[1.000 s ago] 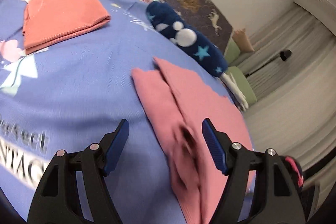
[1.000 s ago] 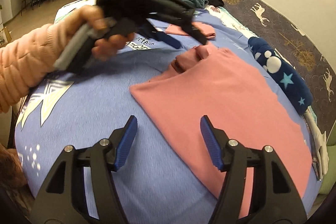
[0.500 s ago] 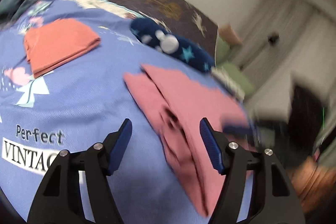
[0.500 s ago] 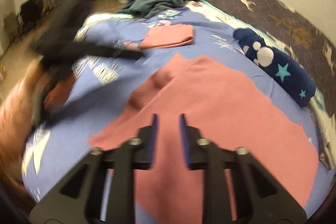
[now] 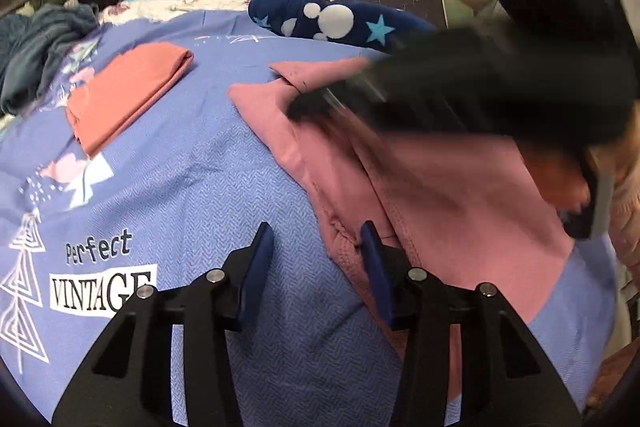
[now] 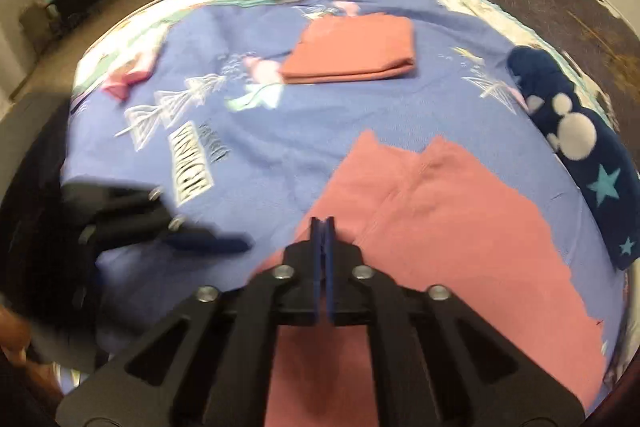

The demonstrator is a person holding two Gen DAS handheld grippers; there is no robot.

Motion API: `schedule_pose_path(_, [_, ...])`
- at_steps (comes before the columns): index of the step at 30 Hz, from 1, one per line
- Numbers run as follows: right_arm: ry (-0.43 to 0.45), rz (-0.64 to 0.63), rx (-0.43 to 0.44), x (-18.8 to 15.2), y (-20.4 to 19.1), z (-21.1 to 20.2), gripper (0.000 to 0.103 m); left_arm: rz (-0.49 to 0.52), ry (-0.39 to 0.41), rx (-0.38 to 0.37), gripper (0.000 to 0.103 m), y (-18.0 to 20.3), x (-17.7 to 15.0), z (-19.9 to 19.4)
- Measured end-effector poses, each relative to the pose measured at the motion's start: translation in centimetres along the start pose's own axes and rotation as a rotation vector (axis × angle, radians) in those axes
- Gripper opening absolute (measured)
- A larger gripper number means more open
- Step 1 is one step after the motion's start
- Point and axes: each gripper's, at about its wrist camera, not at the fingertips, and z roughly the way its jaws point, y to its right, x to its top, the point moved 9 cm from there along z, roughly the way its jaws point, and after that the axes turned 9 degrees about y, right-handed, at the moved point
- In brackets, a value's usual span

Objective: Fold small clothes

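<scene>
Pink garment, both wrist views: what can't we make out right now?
- Left wrist view: the pink garment's far half is hidden behind the blurred right gripper.
- Right wrist view: its near hem is hidden under the right gripper; whether the shut jaws pinch fabric is unclear.
- Left gripper: motion-blurred.

Folded garment [image 6: 352,57] beyond the spread garment [image 6: 448,235], both on the bedspread [image 6: 280,131].
</scene>
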Motion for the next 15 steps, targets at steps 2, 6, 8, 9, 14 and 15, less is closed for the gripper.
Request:
schedule_pose_path(2, [0.077, 0.042, -0.003, 2.3, 0.9, 0.4, 0.001, -0.022, 0.005, -0.016, 0.047, -0.3, 0.0, -0.2])
schedule_pose_path(6, [0.073, 0.126, 0.017, 3.0, 2.5, 2.6, 0.001, -0.061, 0.011, -0.047, 0.047, -0.8, -0.1, -0.3])
schedule_pose_path(8, [0.106, 0.158, 0.031, 2.7, 3.0, 1.8, 0.004, -0.052, 0.012, -0.044, 0.047, -0.7, 0.0, -0.3])
schedule_pose_path(9, [0.128, 0.170, 0.021, 2.5, 3.5, 0.9, 0.017, -0.059, 0.014, -0.053, 0.047, -0.8, 0.0, -0.4])
schedule_pose_path(14, [0.206, 0.130, -0.046, -0.4, 4.4, -5.9, 0.051, -0.213, 0.044, -0.172, 0.048, -2.0, 0.4, -1.5])
schedule_pose_path(15, [0.205, 0.102, -0.050, -1.2, 4.0, -6.8, 0.051, -0.272, 0.061, -0.201, 0.049, -2.8, 0.7, -1.9])
